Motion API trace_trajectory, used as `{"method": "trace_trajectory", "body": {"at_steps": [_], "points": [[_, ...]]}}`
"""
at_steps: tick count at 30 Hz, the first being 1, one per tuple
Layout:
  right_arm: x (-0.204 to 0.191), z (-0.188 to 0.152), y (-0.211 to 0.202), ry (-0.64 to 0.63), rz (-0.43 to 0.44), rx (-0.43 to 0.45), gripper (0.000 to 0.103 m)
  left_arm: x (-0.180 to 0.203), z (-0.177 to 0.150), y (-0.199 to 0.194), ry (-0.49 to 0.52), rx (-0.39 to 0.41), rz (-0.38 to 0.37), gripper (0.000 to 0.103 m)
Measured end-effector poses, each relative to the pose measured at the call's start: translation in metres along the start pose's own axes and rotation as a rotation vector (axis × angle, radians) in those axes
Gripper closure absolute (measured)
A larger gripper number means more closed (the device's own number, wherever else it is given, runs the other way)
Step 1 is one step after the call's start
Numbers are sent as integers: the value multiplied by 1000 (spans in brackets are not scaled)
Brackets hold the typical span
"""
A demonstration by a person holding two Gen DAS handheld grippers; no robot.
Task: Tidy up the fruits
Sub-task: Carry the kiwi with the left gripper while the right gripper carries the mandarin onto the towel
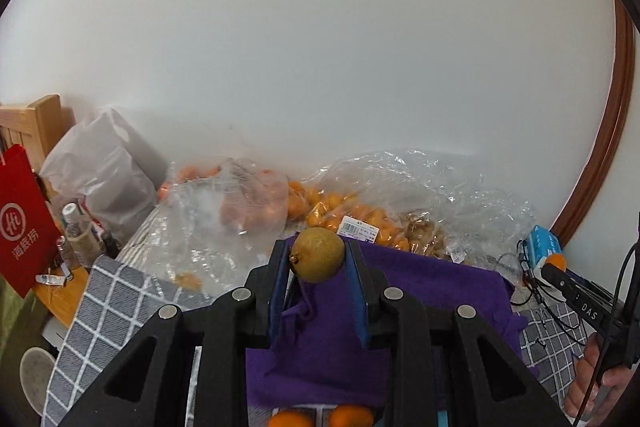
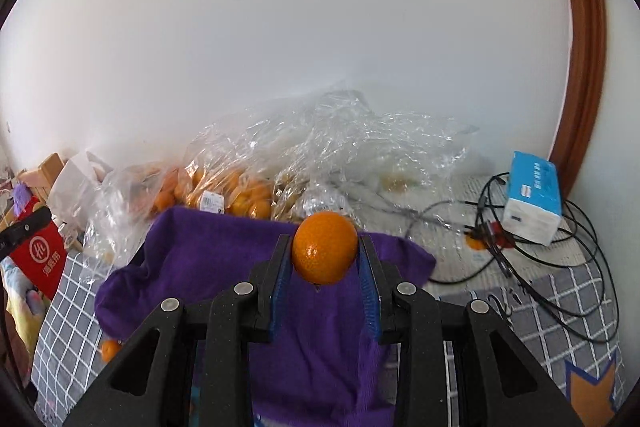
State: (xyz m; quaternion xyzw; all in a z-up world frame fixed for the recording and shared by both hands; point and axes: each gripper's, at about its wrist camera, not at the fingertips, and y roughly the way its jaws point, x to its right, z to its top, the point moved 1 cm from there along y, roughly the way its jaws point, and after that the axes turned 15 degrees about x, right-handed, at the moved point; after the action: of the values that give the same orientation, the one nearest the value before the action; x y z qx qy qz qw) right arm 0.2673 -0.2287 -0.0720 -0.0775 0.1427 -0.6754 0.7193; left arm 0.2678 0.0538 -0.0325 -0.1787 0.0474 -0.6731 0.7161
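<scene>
My left gripper (image 1: 317, 254) is shut on a small brown-green round fruit (image 1: 317, 254), held above a purple cloth (image 1: 420, 307). My right gripper (image 2: 324, 247) is shut on an orange (image 2: 324, 247), held above the same purple cloth (image 2: 224, 267). Clear plastic bags of small oranges (image 1: 340, 211) lie behind the cloth against the wall; they also show in the right wrist view (image 2: 228, 187). Two oranges (image 1: 320, 417) lie at the near edge of the cloth. A loose orange (image 2: 109, 349) lies left of the cloth.
A grey checked cover (image 1: 104, 303) lies over the surface. A red paper bag (image 1: 24, 223) and a white plastic bag (image 1: 100, 171) stand at the left. A blue-white box (image 2: 532, 195) and black cables (image 2: 560, 267) lie at the right. The white wall is close behind.
</scene>
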Motion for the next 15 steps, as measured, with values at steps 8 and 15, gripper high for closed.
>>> {"method": "trace_trajectory", "body": {"at_steps": [8, 15], "points": [[12, -13, 46, 53, 11, -59, 71, 30, -16, 64, -9, -66, -35, 76], [26, -32, 67, 42, -15, -130, 71, 23, -49, 99, 20, -159, -2, 76]]}}
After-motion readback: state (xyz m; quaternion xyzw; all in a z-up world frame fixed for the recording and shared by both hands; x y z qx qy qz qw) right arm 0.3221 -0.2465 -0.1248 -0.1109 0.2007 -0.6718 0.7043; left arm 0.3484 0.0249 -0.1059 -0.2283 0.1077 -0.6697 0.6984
